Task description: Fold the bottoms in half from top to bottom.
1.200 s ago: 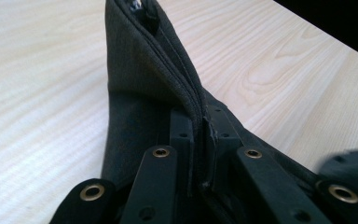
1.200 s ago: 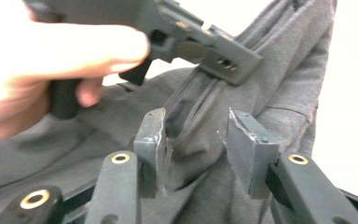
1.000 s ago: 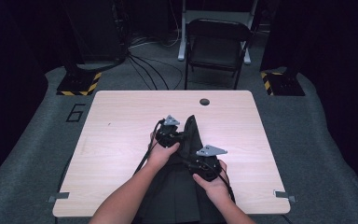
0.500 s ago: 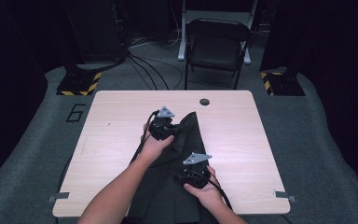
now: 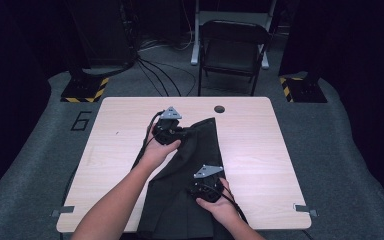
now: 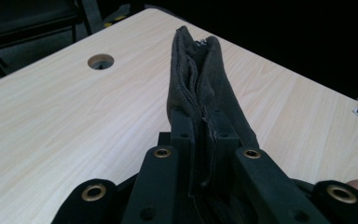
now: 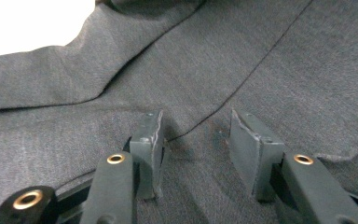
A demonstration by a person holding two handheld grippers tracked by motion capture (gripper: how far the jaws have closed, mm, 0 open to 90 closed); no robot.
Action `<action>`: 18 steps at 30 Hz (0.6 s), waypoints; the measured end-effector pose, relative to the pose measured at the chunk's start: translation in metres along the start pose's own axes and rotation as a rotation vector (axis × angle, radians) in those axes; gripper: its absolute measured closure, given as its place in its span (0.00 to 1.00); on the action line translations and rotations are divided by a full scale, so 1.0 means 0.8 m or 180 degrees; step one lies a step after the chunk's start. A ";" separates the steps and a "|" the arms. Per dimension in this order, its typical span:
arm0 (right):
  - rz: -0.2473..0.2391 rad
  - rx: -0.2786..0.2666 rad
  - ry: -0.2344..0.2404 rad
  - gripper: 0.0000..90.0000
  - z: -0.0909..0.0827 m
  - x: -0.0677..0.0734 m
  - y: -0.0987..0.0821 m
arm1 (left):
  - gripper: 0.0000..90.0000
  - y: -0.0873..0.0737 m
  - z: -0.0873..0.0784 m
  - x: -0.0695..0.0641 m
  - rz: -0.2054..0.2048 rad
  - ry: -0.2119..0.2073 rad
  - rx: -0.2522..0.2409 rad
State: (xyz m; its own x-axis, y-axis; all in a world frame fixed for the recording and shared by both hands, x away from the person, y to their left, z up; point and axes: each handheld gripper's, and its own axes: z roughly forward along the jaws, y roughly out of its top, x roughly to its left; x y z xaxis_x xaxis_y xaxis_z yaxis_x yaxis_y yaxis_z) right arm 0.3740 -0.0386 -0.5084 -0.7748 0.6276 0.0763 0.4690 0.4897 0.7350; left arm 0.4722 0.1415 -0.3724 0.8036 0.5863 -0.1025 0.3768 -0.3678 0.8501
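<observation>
Since a second ago: left gripper (image 5: 172, 131) carried toward 12 o'clock, right gripper (image 5: 206, 186) drawn toward 6 o'clock, dark grey garment (image 5: 190, 175) pulled longer down the table (image 5: 260, 150) centre, near end hanging off the 6 o'clock edge. Likely a spreading step under way.

Left gripper (image 6: 200, 135) view: jaws pressed together, pinching the garment's folded edge (image 6: 196, 70), zip teeth just visible; cable hole (image 6: 100, 61) at 10 o'clock.

Right gripper (image 7: 196, 144) view: jaws spread, resting on flat cloth (image 7: 261, 60), a seam (image 7: 242, 84) between them, nothing gripped.
</observation>
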 end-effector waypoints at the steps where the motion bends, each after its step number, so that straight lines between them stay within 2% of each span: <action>1: 0.0000 0.0008 -0.0020 0.61 0.001 0.000 0.000 | 0.93 0.001 -0.004 -0.001 0.0001 -0.0020 -0.0005; 3: 0.0038 0.0016 0.0003 0.62 0.002 0.001 0.001 | 0.93 0.003 -0.011 -0.003 0.0022 -0.0038 -0.0019; 8: -0.0031 0.0037 -0.0098 0.64 0.009 -0.003 0.003 | 0.93 0.008 -0.027 -0.005 0.0065 -0.0039 -0.0047; 9: -0.0001 0.0036 -0.0132 0.64 0.010 -0.002 0.004 | 0.93 0.009 -0.029 -0.004 0.0072 -0.0036 -0.0048; 10: -0.0039 0.0078 -0.0149 0.65 0.010 -0.004 0.005 | 0.93 0.009 -0.031 -0.003 0.0080 -0.0035 -0.0061; 11: -0.0049 0.0051 -0.0167 0.66 0.012 -0.005 0.005 | 0.93 0.010 -0.033 -0.003 0.0082 -0.0047 -0.0050; 12: -0.0016 0.0093 -0.0177 0.66 0.013 -0.006 0.007 | 0.93 0.010 -0.034 -0.003 0.0100 -0.0042 -0.0059; 13: -0.0042 0.0050 -0.0211 0.66 0.015 -0.008 0.007 | 0.93 0.011 -0.034 -0.003 0.0109 -0.0042 -0.0055; 18: 0.0037 0.0080 -0.0239 0.67 0.019 -0.014 0.011 | 0.93 0.011 -0.034 -0.002 0.0103 -0.0058 -0.0058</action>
State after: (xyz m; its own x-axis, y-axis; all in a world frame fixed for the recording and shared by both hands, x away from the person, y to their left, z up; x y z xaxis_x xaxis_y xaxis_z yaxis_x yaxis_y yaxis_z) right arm 0.3932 -0.0320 -0.5133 -0.7357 0.6765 0.0334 0.4890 0.4965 0.7172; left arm 0.4619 0.1568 -0.3510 0.8235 0.5611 -0.0841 0.3421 -0.3729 0.8625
